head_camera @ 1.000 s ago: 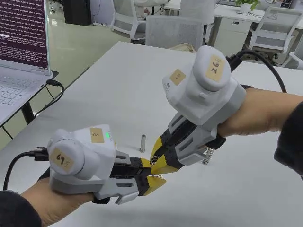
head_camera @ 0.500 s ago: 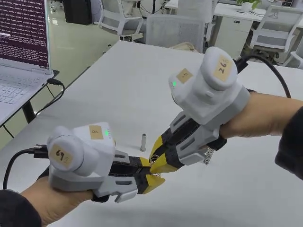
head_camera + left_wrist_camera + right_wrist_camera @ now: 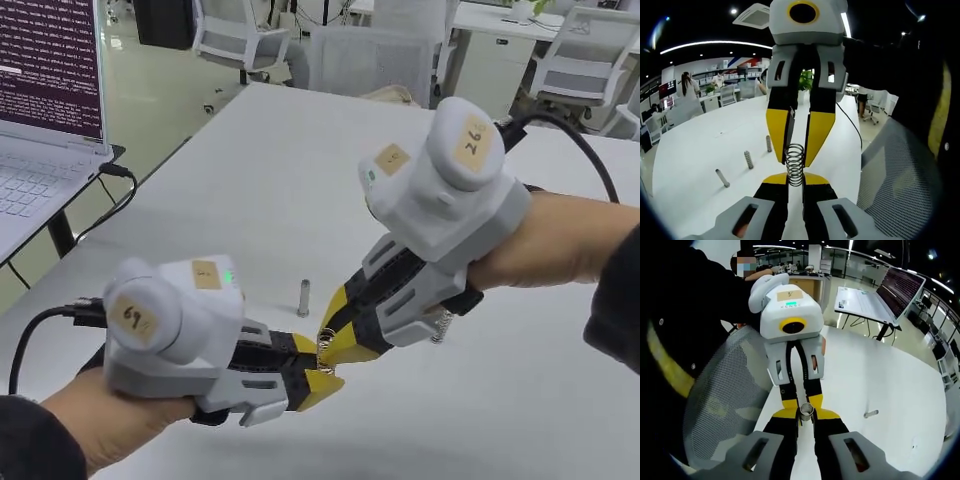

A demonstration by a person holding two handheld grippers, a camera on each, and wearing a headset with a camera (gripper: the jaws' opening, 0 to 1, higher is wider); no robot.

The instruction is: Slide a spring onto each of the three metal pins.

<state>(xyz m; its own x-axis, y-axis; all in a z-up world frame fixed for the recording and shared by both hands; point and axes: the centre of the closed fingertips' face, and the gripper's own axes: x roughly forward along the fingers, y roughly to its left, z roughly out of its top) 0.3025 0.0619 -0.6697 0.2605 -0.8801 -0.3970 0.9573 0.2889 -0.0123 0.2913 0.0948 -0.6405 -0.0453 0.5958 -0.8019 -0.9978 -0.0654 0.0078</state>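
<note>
A small steel spring (image 3: pixel 325 347) is held in the air between the two grippers, which meet tip to tip over the white table (image 3: pixel 250 180). My left gripper (image 3: pixel 318 365) comes in from the lower left, shut on the spring's (image 3: pixel 795 165) lower end. From the upper right, my right gripper (image 3: pixel 336 343) closes on its other end, seen end-on as a ring (image 3: pixel 806 411). A bare metal pin (image 3: pixel 303 298) stands upright just behind the tips. Another pin (image 3: pixel 748 159) carries a spring, and two bare pins (image 3: pixel 768 143) (image 3: pixel 722 178) stand beside it.
An open laptop (image 3: pixel 40 100) sits on a side stand at the left, its cable hanging near the table edge. Mesh office chairs (image 3: pixel 360 60) stand behind the table's far end. People sit at desks far off in the left gripper view.
Both grippers stay tip to tip on the spring. The head view has shifted slightly; nothing else has visibly moved.
</note>
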